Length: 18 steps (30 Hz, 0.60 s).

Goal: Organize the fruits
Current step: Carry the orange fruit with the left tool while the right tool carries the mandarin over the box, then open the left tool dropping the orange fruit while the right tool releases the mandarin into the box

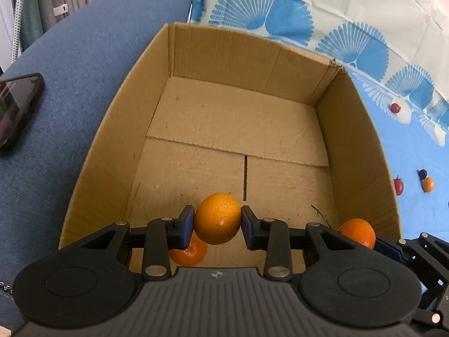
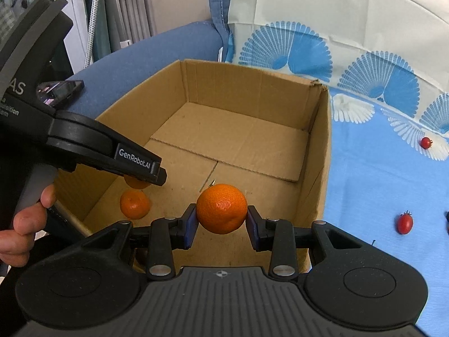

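My left gripper (image 1: 217,222) is shut on an orange mandarin (image 1: 217,217), held over the near end of an open cardboard box (image 1: 233,56). A second mandarin (image 1: 189,254) lies on the box floor under it. My right gripper (image 2: 221,219) is shut on another mandarin (image 2: 221,208), held over the box (image 2: 322,151) near its right wall; that fruit shows in the left wrist view (image 1: 357,232). In the right wrist view the left gripper (image 2: 146,179) holds its mandarin (image 2: 136,182) above the loose mandarin (image 2: 134,203).
The box sits on a blue seat (image 1: 70,84) beside a blue patterned cloth (image 2: 378,182). Cherry tomatoes (image 2: 404,223) (image 2: 426,142) and a small orange fruit (image 1: 428,184) lie on the cloth. A phone (image 1: 16,106) lies left of the box.
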Available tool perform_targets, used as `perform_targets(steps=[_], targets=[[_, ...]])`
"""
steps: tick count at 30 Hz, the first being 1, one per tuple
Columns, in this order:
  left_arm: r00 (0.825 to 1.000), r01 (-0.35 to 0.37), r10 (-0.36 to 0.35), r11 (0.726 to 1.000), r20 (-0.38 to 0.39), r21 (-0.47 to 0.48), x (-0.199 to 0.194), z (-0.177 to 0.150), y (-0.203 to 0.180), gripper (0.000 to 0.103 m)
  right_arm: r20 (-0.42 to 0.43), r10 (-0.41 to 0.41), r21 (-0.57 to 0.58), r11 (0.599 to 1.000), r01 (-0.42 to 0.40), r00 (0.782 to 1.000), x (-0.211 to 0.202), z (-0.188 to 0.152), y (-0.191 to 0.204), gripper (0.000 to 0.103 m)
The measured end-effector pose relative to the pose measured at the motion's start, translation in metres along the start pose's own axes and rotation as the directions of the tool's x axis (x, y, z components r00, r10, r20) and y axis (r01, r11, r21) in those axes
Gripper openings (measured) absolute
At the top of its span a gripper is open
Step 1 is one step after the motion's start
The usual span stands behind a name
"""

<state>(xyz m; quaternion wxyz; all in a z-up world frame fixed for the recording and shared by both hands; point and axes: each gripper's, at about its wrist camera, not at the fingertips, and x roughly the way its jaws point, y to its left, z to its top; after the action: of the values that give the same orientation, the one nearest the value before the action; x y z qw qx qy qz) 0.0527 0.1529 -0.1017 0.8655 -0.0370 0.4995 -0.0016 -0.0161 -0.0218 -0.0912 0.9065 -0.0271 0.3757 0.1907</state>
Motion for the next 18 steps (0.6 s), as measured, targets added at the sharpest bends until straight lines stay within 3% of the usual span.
perform_targets(steps=[18], targets=[[0.998, -0.055, 0.056, 0.998, -0.023, 0.033, 0.022, 0.000, 0.001, 0.039, -0.044, -0.005, -0.052, 0.999, 0.003, 0.999, 0.016, -0.006, 0.007, 0.038]])
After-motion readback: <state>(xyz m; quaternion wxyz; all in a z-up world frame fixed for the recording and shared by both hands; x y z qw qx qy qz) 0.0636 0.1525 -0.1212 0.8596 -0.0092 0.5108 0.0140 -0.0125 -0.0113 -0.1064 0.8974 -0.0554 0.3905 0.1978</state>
